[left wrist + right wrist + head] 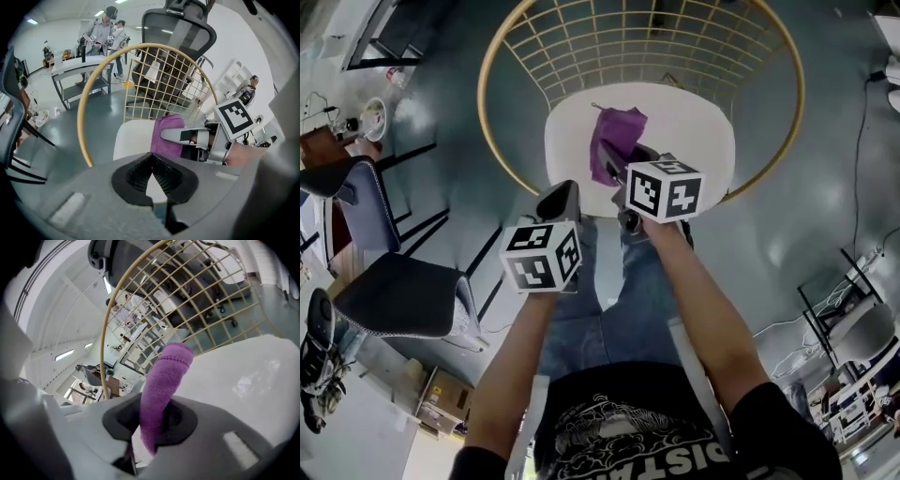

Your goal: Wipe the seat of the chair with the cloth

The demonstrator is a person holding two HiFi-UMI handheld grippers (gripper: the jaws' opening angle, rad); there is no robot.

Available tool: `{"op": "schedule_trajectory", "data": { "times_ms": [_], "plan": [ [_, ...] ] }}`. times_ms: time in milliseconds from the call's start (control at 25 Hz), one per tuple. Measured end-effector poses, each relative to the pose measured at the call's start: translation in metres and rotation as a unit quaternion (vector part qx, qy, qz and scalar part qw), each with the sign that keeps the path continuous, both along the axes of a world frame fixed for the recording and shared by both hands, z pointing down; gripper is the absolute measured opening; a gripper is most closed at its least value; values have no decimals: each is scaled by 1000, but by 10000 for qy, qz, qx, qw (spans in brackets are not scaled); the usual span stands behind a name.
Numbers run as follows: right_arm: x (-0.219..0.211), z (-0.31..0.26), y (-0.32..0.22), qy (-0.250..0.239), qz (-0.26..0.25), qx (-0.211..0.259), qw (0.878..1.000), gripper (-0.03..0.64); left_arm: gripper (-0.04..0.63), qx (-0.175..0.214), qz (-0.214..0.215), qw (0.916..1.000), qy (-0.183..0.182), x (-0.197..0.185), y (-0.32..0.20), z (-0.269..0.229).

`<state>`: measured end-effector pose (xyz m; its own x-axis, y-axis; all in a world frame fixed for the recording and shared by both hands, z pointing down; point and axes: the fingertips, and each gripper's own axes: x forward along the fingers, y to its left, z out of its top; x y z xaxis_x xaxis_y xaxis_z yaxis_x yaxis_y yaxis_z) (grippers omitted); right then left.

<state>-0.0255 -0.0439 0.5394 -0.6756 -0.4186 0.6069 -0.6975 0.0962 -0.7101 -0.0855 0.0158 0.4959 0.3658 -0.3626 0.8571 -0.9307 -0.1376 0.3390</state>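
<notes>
Floor: glossy grey-blue, open workspace. Centre of head view: chair with a gold hoop frame and gold wire-grid back, and a white round seat. Purple cloth is on the left-centre part of the seat, bunched, with one corner pointing toward the wire back. Right gripper is over the front of the seat at the near end of the cloth. In the right gripper view its fingers are clamped on the cloth, and a folded band of purple terry rises from between the dark pads and runs out over the white seat. Left gripper is just left of the right one, at the front edge of the seat and apart from the cloth. In the left gripper view its fingers are closed tip to tip with nothing between them, and only a sliver of white seat shows through the gap below the tips. The same view shows the right gripper side-on, lying against the cloth. Both grippers' marker cubes face up at the head camera. The holder's bare forearms and jeans-clad legs are below the grippers. A grey office chair stands well apart at the left. A cable trails on the floor at the right. Background of the left gripper view: two people stand at a white counter.
</notes>
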Motion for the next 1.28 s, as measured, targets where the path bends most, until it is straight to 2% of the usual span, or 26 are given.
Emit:
{"op": "schedule_trajectory", "data": {
  "times_ms": [120, 280, 440, 640, 720, 880, 1120, 1280],
  "plan": [
    [-39, -4, 10, -227, -424, 35, 9988, 60, -6, -15, -144, 9999, -72, -13, 8, -2],
    [-67, -9, 20, -500, -929, 0, 9944, 60, -6, -43, -275, 9995, -145, -15, 15, -9],
    [-74, -6, 20, -444, -998, -69, 9940, 60, -6, -39, -318, 9993, -175, -20, 18, -15],
    [-86, 16, 25, -269, -866, -196, 9957, 60, -6, -80, -328, 9994, -118, -49, 22, -1],
    [-76, 21, 28, -202, -820, -254, 9961, 60, -6, -81, -285, 9995, -102, -44, 21, 1],
    [-41, 22, 35, -92, -784, -274, 9965, 60, -6, -49, -129, 9999, -71, -9, 18, -3],
    [-36, 42, 40, 112, -740, -338, 9966, 60, -6, -99, 34, 9999, -5, -9, 16, 10],
    [2, 42, 44, 248, -803, -276, 9961, 60, -6, -113, 150, 9998, -15, 23, 18, 9]
  ]
}}
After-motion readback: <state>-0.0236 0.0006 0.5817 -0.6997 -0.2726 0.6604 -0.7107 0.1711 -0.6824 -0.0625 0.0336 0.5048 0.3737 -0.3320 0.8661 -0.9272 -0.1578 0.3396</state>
